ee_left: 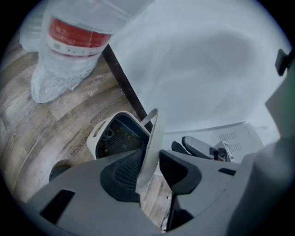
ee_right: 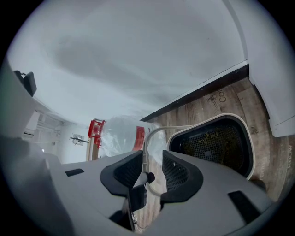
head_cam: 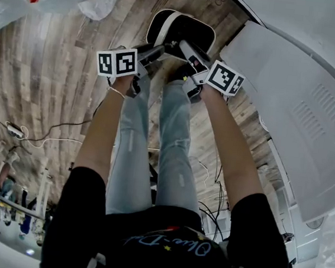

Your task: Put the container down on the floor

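Left gripper, right gripper, both nose-down

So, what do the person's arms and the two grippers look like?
The left gripper and the right gripper look alike: smooth grey bodies with dark pads that have a fine grid texture. Each carries a white cube with black square markers. The person wears a black short-sleeved shirt and light blue jeans.

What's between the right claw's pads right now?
The container's thin white handle stands between the pads of the open right claw, unpinched, with a clear gap beside it. The right gripper view shows this.
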The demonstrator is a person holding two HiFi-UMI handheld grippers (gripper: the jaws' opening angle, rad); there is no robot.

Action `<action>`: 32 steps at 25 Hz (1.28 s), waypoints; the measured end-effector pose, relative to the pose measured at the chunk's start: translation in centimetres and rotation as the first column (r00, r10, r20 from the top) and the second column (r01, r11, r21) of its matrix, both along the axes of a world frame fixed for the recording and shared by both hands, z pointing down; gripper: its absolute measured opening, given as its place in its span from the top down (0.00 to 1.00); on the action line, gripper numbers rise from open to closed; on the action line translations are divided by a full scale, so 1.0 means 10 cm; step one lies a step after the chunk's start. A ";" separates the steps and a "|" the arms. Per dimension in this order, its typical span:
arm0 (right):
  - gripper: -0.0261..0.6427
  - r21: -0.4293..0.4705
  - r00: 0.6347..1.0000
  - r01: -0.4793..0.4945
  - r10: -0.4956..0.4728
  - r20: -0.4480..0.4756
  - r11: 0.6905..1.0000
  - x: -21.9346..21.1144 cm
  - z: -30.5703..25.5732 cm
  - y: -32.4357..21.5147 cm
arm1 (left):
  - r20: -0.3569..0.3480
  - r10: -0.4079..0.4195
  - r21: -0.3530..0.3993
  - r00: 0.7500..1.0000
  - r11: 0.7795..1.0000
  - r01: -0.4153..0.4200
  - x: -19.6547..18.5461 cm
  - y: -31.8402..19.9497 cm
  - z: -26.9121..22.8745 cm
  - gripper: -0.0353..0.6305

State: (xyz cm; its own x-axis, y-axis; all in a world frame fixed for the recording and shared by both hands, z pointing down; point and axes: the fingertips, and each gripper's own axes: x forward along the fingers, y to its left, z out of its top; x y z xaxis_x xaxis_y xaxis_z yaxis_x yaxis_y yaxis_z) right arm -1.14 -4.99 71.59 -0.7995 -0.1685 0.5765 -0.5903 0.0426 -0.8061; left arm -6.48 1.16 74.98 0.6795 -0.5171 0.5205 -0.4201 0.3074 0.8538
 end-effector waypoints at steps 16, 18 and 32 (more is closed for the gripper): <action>0.81 0.023 1.000 -0.014 0.014 0.007 1.000 0.05 -0.15 0.08 | 0.218 -0.122 -0.134 0.968 0.979 0.153 -0.52 0.18 0.20 0.77; 0.81 0.027 1.000 -0.016 0.016 0.009 1.000 0.03 -0.17 0.07 | 0.233 -0.136 -0.138 0.963 0.976 0.171 -0.58 0.19 0.19 0.78; 0.82 0.072 0.999 -0.036 0.034 0.029 0.997 0.01 -0.63 0.03 | 0.282 -0.067 -0.044 0.957 0.996 0.082 -0.58 0.07 -0.38 0.88</action>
